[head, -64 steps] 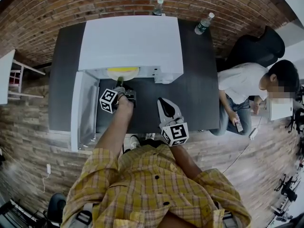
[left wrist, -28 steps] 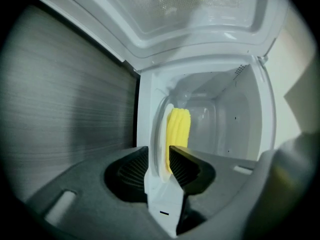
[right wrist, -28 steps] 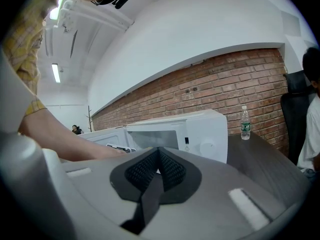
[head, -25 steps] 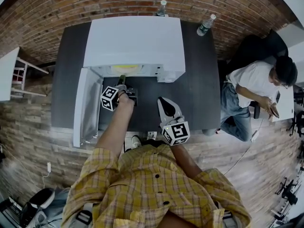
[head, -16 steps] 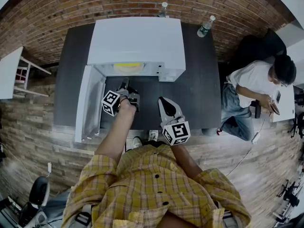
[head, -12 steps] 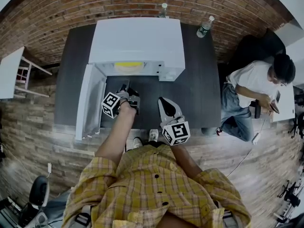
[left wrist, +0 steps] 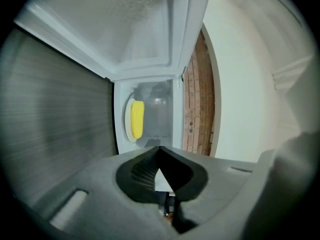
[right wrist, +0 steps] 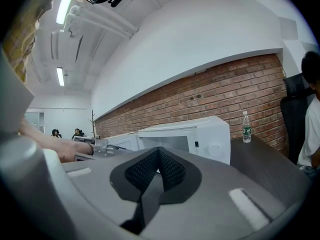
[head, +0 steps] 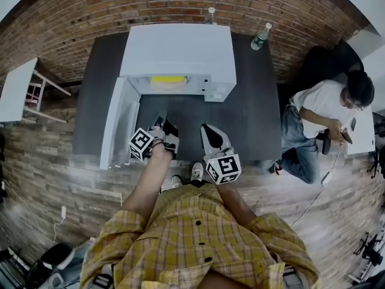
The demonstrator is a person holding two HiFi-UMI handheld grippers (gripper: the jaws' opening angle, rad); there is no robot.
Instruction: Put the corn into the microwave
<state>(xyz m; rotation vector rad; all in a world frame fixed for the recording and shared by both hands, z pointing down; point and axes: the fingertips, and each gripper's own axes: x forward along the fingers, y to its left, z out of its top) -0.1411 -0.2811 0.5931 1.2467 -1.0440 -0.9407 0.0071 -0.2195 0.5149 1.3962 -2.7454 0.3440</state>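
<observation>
The yellow corn [head: 168,79] lies on a pale plate inside the white microwave [head: 177,47], whose door [head: 116,124] stands swung open to the left. In the left gripper view the corn [left wrist: 137,119] shows deep in the cavity, well ahead of the jaws. My left gripper [head: 161,125] hovers over the dark table [head: 252,113] in front of the opening, its jaws closing to shut with nothing between them [left wrist: 160,149]. My right gripper [head: 209,135] hangs beside it to the right, shut and empty [right wrist: 159,158], and faces the microwave [right wrist: 200,136].
Two water bottles [head: 210,13] [head: 260,35] stand at the table's back edge; one bottle [right wrist: 245,126] is also in the right gripper view. A seated person [head: 325,110] is at the right. A white table [head: 15,89] stands at the left.
My left gripper has drawn back from the microwave opening toward me and its jaws have come together. The corn stays inside. The right gripper has barely shifted.
</observation>
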